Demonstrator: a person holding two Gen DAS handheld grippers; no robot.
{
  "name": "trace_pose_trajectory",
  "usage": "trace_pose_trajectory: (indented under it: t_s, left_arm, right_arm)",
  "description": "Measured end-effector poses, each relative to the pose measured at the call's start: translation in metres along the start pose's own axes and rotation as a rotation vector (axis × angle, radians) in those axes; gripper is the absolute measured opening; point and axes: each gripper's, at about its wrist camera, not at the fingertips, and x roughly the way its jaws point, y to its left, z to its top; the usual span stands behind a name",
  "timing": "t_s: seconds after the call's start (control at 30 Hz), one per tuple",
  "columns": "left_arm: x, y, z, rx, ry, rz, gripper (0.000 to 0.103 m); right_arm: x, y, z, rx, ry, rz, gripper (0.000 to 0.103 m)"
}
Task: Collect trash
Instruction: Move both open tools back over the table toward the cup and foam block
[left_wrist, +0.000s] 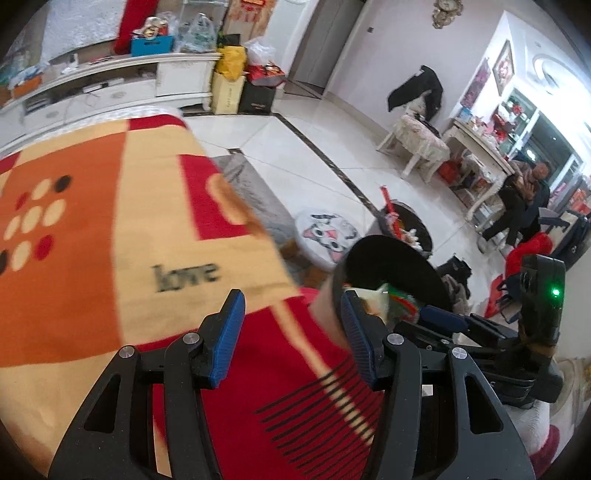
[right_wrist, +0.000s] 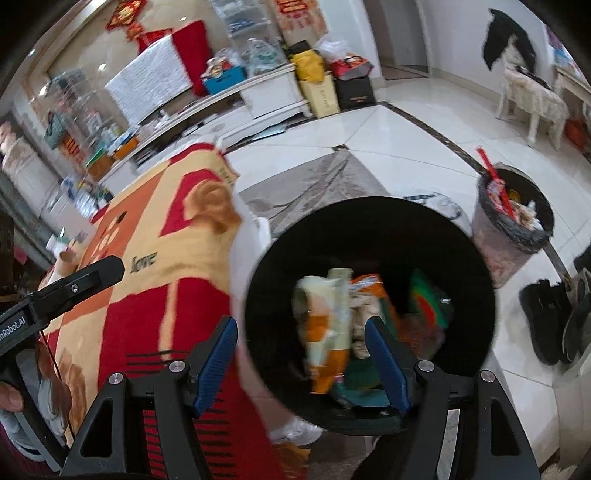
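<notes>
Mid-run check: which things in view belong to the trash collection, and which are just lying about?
Job:
- black bin by the table edge
- wrappers inside it
- lined floor bin, already full
- left gripper, jaws open and empty
- right gripper, jaws open and empty

Lying about:
- patterned tablecloth
- cat stool
- black shoes
- draped chair

Bright daylight glares off the floor tiles (left_wrist: 314, 155); near objects motion-blurred, fisheye edges bowed and dark.

Home living rm: white TV cabinet (left_wrist: 110, 79) w/ clutter, glossy tiled floor (right_wrist: 388, 122), patterned "love" cloth (left_wrist: 110, 221) on table, wall clock (left_wrist: 447, 11), framed pics (left_wrist: 504, 66), red hanging decor (right_wrist: 129, 16), shoes (right_wrist: 550, 317) on floor.
</notes>
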Motion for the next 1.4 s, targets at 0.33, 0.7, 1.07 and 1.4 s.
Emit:
trace_pose_trajectory:
  t_s: [0.33, 0.7, 1.07, 1.4]
  left_arm:
    - [-0.039, 0.077, -0.009, -0.099, -0.039, 0.093, 0.053]
    - [-0.098, 0.181, -0.035, -0.253, -0.074, 0.209, 0.053]
    - [-0.178, 0.314, -0.051, -0.416, -0.187, 0.348, 0.071]
    - [-0.175, 0.391, -0.059, -0.411, -0.176, 0.358, 0.071]
  right_arm:
    - [0.025, 0.08, 0.002, -0.136, 0.042, 0.073, 0.069]
    - [0.058, 0.186, -0.004, -0.306, 0.111, 0.188, 0.07]
    - [0.084, 0.267, -0.021, -0.443, 0.18, 0.265, 0.07]
    - [0.097, 0.288, -0.027, -0.46, 0.217, 0.271, 0.071]
